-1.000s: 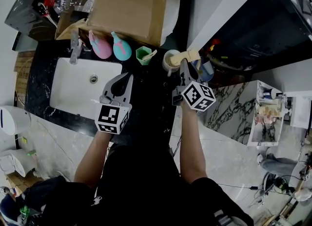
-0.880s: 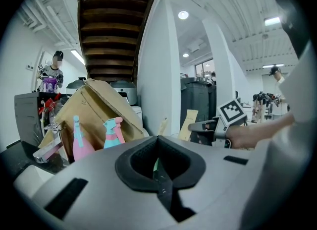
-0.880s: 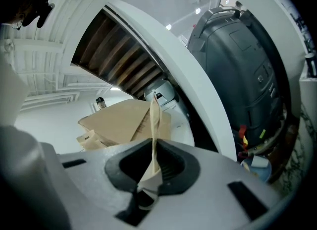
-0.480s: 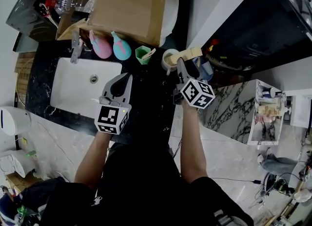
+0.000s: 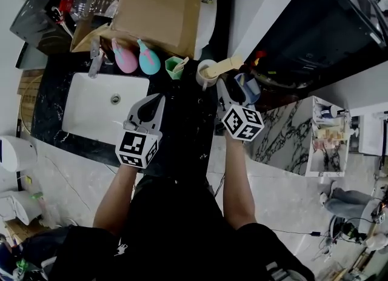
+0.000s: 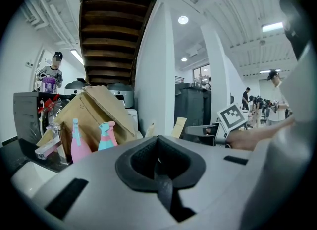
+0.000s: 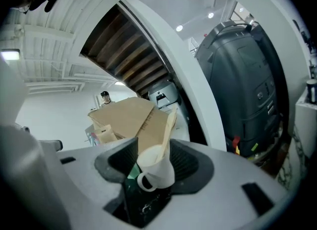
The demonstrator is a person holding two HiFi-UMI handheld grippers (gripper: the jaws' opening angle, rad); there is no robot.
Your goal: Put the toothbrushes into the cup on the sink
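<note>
Desk [image 5: 182, 107] is black stone, with the white sink [image 5: 91, 113] set into its left part. Cardboard box [image 5: 160, 4] stands behind the sink's far right corner.

Left tongs [image 5: 160, 97] hover just beside the sink's right edge, clenched with nothing in them; the left gripper view shows the pads pressed together.

Right tongs [image 5: 230, 87] are well right of the sink. Their jaws have just been opening and now stand wide apart, gripping nothing. In the right gripper view the white cup [image 7: 157, 172] shows through the gap, just ahead of the pads and not touching them.

Pink spray bottle [image 5: 125, 60] and teal spray bottle [image 5: 149, 62] stand side by side at the sink's far right corner, in front of the box. Faucet [image 5: 95, 56] is at the sink's far left.

Green cup [image 5: 176, 68] is right of the sink, just past the teal bottle, and a pale handle pokes out of it. The white cup is further right of the sink, beside the green one.

Toothbrush [image 5: 227, 65], with a pale wooden handle, stands in the white cup and leans away from the sink.
</note>
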